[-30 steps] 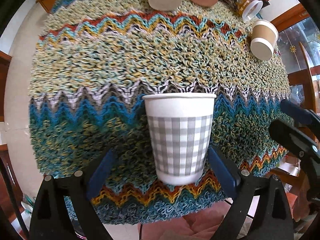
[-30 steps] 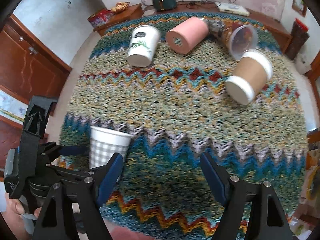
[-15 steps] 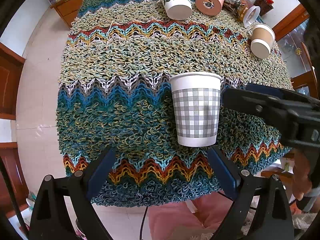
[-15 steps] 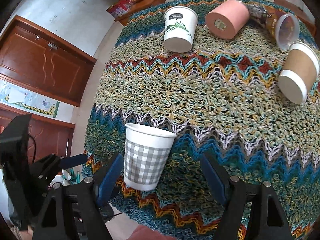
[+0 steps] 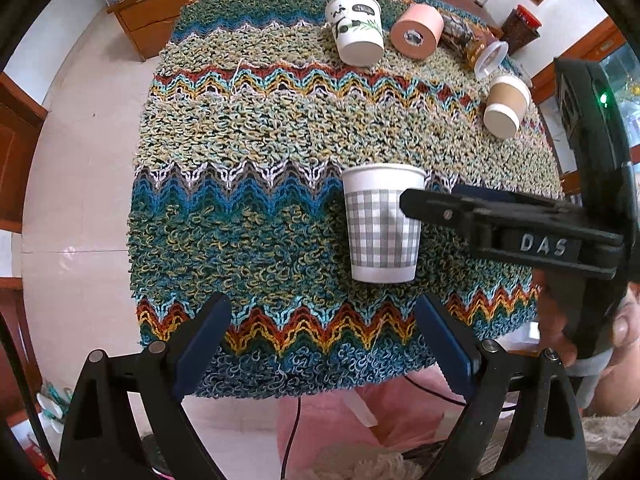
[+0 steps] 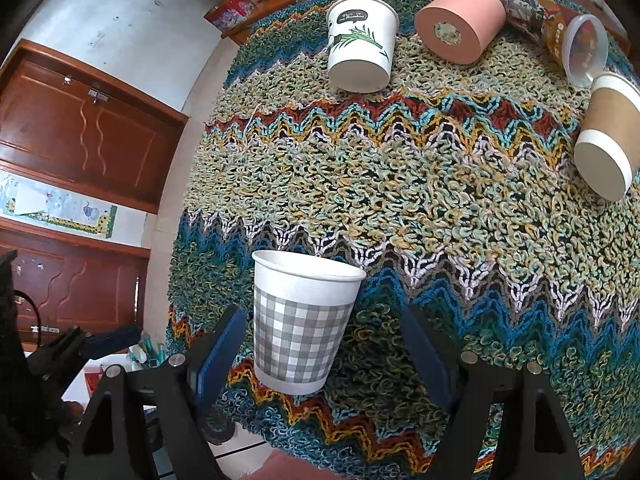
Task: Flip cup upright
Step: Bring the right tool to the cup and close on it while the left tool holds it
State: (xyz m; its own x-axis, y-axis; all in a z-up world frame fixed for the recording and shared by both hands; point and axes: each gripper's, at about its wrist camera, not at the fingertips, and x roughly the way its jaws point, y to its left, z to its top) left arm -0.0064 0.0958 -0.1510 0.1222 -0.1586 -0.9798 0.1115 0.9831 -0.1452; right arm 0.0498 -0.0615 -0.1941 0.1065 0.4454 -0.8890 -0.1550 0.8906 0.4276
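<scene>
A white paper cup with a grey check pattern stands upright, mouth up, on the knitted zigzag cloth near the table's front edge. It also shows in the right wrist view. My left gripper is open and empty, drawn back from the cup at the front edge. My right gripper is open, its jaws on either side of the cup with gaps on both sides. In the left wrist view the right gripper's finger reaches in from the right in front of the cup.
Other cups lie on their sides at the back: a white panda cup, a pink cup, a clear-lidded cup and a brown cup. Tiled floor and wooden cabinets are to the left.
My left gripper has pulled back and up from the checked cup, which stays upright. My right gripper has moved in around the cup from the right.
</scene>
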